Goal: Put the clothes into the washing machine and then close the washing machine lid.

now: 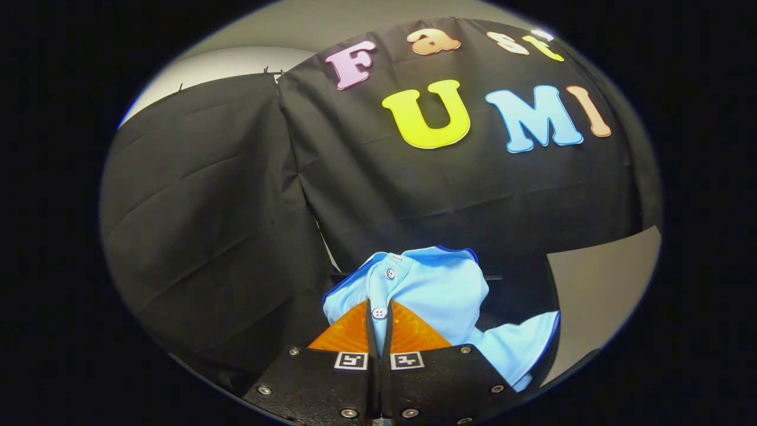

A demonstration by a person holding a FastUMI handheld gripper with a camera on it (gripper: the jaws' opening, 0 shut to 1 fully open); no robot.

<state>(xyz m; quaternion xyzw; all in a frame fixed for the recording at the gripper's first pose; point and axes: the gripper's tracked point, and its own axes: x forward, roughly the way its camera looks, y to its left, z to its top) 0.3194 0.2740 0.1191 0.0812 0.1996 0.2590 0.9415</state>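
Observation:
A light blue shirt [434, 290] with white buttons and dark blue trim hangs from my gripper [379, 313]. The two fingers are closed together on a fold of its buttoned placket, so the gripper is shut on the shirt. The cloth bunches just ahead of the fingers and drapes down past the right finger. It is lifted in front of the booth's black cloth wall. The lower part of the shirt is hidden behind the gripper body.
Black cloth [236, 207] hangs as the booth's wall straight ahead and to the left. A pale grey surface [597, 290] shows beyond the shirt on the right. Above the cloth is a light wall [248, 59].

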